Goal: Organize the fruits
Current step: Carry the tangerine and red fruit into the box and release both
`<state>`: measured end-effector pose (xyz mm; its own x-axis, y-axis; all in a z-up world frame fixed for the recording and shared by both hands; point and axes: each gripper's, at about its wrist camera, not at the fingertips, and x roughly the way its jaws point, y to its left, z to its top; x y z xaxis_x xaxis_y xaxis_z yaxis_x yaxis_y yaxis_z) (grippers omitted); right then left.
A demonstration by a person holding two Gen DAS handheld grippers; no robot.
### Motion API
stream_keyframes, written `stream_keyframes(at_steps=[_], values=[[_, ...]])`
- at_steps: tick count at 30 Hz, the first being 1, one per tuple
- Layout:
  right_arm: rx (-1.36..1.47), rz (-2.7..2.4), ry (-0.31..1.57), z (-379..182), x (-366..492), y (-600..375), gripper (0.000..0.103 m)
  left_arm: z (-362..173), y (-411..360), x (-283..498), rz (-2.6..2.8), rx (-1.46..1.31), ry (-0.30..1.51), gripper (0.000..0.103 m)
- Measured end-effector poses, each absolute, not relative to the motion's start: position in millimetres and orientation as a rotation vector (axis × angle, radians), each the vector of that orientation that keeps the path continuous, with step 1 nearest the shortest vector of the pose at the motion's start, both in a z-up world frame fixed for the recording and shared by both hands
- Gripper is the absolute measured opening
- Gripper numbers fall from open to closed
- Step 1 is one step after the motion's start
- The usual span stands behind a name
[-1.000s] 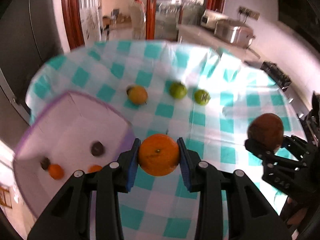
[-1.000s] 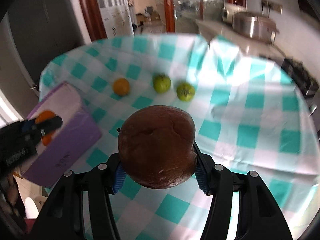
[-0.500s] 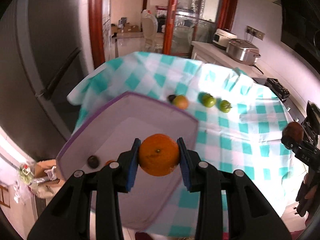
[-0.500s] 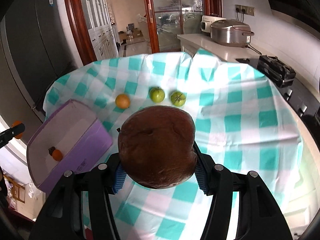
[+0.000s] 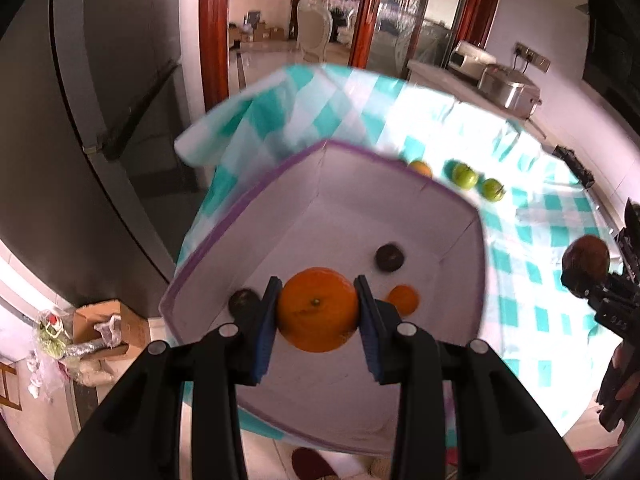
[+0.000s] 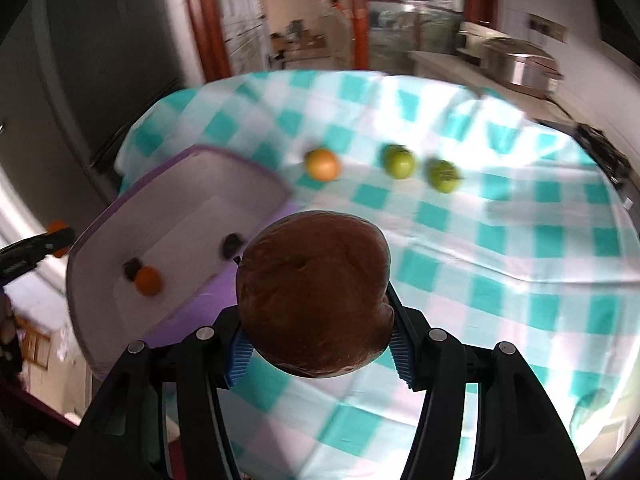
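My left gripper [image 5: 318, 311] is shut on an orange [image 5: 318, 309] and holds it above the open purple box [image 5: 256, 208]. Inside the box lie two dark fruits [image 5: 389, 257] and a small orange fruit [image 5: 404, 300]. My right gripper [image 6: 316, 328] is shut on a large brown fruit [image 6: 314, 300] above the checked cloth, just right of the box [image 6: 176, 184]. It also shows at the right edge of the left wrist view [image 5: 586, 260]. A yellow-orange fruit [image 6: 321, 164] and two green fruits [image 6: 399, 161] lie in a row on the cloth.
The teal and white checked tablecloth [image 6: 500, 260] covers a round table; the box sits at its left edge. A dark fridge [image 5: 80, 120] stands left, a cardboard box [image 5: 102, 330] is on the floor, and a counter with appliances [image 5: 508, 88] runs behind.
My left gripper has moved down and forward over the box with the orange, so the box inside fills its view. My right gripper has moved left toward the box with the brown fruit.
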<state>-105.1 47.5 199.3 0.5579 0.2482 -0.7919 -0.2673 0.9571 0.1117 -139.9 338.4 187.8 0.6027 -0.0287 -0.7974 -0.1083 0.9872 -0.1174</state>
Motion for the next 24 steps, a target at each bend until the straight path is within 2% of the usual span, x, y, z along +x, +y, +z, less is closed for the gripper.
stream_keyframes(at_steps=[7, 11, 21, 24], values=[[-0.211, 0.537, 0.951, 193, -85, 151, 0.056, 134, 350, -116, 0.061, -0.175, 1.063, 0.037], [-0.371, 0.65, 0.999, 167, -71, 200, 0.056, 110, 347, -101, 0.081, -0.157, 1.118, 0.037], [-0.591, 0.741, 1.196, 87, -27, 242, 0.056, 88, 351, -78, 0.193, -0.132, 1.157, 0.038], [-0.543, 0.751, 1.211, 85, -17, 243, 0.056, 85, 342, -74, 0.204, -0.057, 1.176, 0.038]])
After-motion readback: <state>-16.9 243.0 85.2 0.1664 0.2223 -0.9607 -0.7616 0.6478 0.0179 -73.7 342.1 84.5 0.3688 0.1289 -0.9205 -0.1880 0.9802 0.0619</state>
